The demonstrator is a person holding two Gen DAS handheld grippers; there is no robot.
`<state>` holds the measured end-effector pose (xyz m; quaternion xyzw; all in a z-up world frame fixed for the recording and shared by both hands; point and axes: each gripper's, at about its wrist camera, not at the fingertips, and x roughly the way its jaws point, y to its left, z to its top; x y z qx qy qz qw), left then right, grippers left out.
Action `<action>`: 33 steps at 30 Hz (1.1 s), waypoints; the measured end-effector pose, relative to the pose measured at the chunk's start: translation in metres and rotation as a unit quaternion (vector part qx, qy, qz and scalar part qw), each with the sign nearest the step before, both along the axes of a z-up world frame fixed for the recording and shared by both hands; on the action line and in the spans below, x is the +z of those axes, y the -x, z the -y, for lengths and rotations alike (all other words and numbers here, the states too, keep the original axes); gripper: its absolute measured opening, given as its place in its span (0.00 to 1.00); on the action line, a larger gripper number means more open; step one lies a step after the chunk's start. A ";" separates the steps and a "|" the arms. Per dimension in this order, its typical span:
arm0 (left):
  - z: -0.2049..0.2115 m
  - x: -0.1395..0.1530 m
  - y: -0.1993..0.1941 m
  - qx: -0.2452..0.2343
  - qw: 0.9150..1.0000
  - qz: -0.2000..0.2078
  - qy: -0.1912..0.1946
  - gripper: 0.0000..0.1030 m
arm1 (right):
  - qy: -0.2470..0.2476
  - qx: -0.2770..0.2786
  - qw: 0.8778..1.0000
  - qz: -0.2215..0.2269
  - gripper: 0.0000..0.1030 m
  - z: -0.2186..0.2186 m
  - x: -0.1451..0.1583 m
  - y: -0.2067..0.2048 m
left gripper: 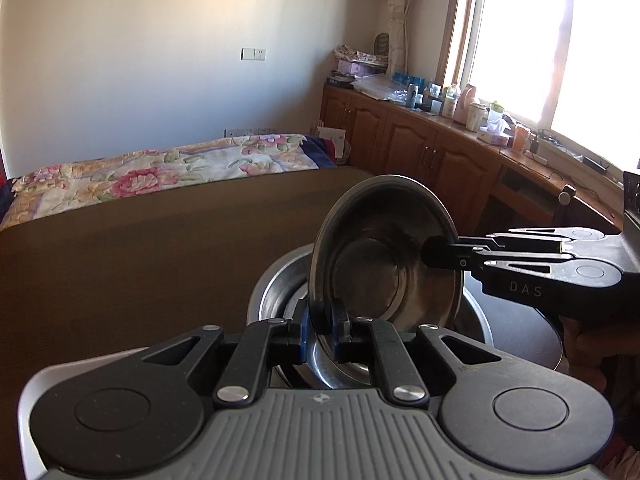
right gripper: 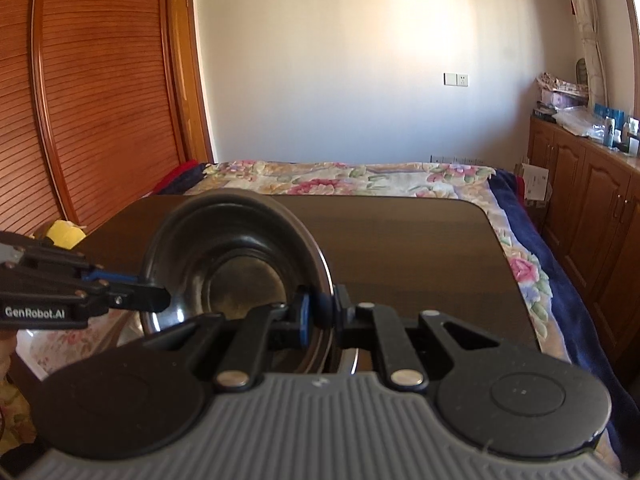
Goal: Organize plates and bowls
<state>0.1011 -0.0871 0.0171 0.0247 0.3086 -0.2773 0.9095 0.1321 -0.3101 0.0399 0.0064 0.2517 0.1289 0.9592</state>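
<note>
A steel bowl (left gripper: 384, 256) (right gripper: 232, 256) is held up on edge above the dark wooden table (left gripper: 140, 260), its hollow facing both cameras. My left gripper (left gripper: 320, 330) is shut on the near part of its rim. In the right wrist view the left gripper (right gripper: 154, 298) reaches in from the left and pinches the rim. My right gripper (right gripper: 323, 310) is shut on the same bowl's rim. It enters the left wrist view from the right (left gripper: 434, 258). Under the raised bowl, a second steel bowl (left gripper: 272, 288) rests on the table.
A dark round dish (left gripper: 516, 332) lies right of the lower bowl. A bed with a floral quilt (right gripper: 360, 178) stands behind the table. Wooden cabinets (left gripper: 420, 148) with clutter on top line the right wall. A yellow object (right gripper: 64, 234) lies off the table's left edge.
</note>
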 end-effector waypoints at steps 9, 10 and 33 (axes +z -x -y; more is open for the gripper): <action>-0.002 -0.007 -0.001 0.006 1.000 -0.009 -0.003 0.12 | 0.002 0.002 1.000 -0.007 0.14 -0.007 -0.008 -0.003; -0.002 -0.008 -0.001 0.007 1.000 -0.010 -0.004 0.12 | 0.002 0.003 1.000 -0.009 0.14 -0.008 -0.009 -0.003; -0.006 -0.016 -0.001 0.020 1.000 -0.013 0.010 0.15 | -0.002 0.003 1.000 -0.005 0.16 -0.012 -0.017 0.001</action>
